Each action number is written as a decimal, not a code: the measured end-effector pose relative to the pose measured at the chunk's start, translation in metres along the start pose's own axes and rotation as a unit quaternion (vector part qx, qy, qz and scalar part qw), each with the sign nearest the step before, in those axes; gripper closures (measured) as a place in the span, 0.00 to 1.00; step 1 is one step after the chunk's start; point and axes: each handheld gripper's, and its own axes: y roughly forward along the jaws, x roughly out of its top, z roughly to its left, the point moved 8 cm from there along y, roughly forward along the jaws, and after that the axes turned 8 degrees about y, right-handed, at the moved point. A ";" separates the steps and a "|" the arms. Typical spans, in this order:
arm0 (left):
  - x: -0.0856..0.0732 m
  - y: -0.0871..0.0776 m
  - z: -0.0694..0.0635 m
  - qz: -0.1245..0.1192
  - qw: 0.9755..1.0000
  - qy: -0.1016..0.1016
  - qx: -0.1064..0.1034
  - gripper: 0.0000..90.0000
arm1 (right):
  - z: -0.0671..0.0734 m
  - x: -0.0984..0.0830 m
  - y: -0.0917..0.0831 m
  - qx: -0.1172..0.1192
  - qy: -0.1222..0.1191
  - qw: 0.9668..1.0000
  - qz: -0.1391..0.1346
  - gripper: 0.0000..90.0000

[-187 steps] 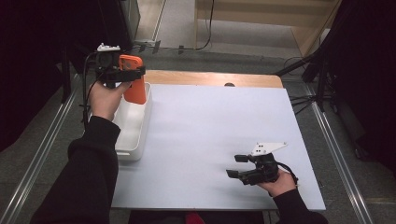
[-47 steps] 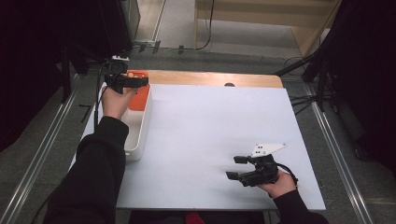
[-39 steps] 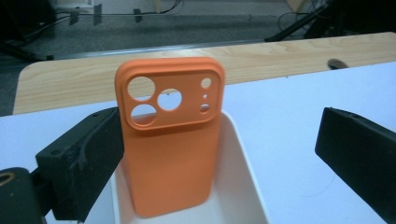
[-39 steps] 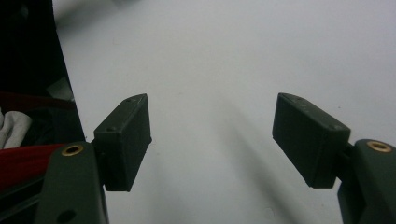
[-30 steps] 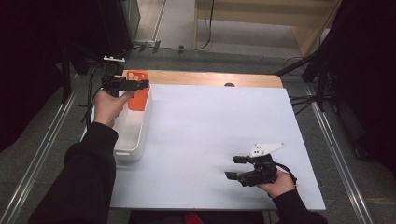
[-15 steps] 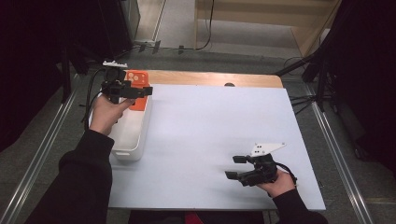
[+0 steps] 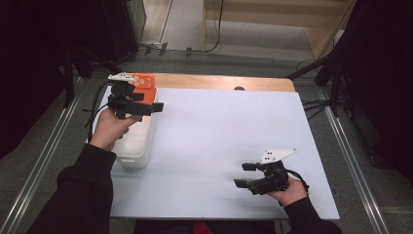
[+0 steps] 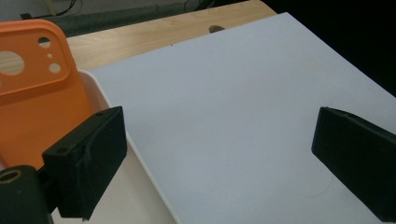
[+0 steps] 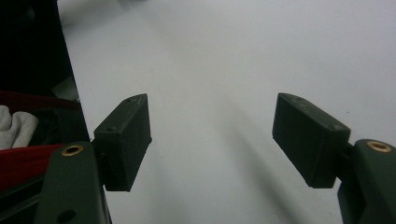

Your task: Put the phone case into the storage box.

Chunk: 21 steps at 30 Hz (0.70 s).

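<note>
From my station, nearest is my right gripper [image 7: 248, 175], low over the white table [image 7: 229, 136] near its front edge, jaws wide apart with nothing between them; it has not moved. Farther out, my left gripper [image 7: 155, 107] hangs over the right rim of the white bin [image 7: 141, 146], which sits at the table's left edge. Its jaws are spread and empty too. A few seconds ago that gripper was carrying the orange phone case [image 7: 144, 87]; now the case stands propped in the bin's far end, free of the jaws, and the gripper has drifted off toward the table's middle. I judge the drop done: the case is delivered, and the left hand is free to withdraw.
</note>
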 end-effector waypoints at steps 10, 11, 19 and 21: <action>-0.016 -0.001 -0.017 -0.005 0.999 0.018 -0.036 0.04 | 0.000 0.000 0.000 -0.001 0.000 1.000 0.001 0.30; -0.018 -0.001 -0.019 -0.003 0.999 0.021 -0.038 0.04 | 0.000 0.000 0.000 -0.001 -0.001 1.000 0.001 0.30; -0.031 -0.001 -0.036 0.000 0.997 0.042 -0.057 0.04 | 0.001 -0.001 0.001 0.001 -0.002 1.000 0.002 0.30; -0.035 -0.001 -0.039 0.003 0.997 0.048 -0.056 0.04 | 0.000 -0.001 0.001 0.000 -0.004 1.000 0.003 0.30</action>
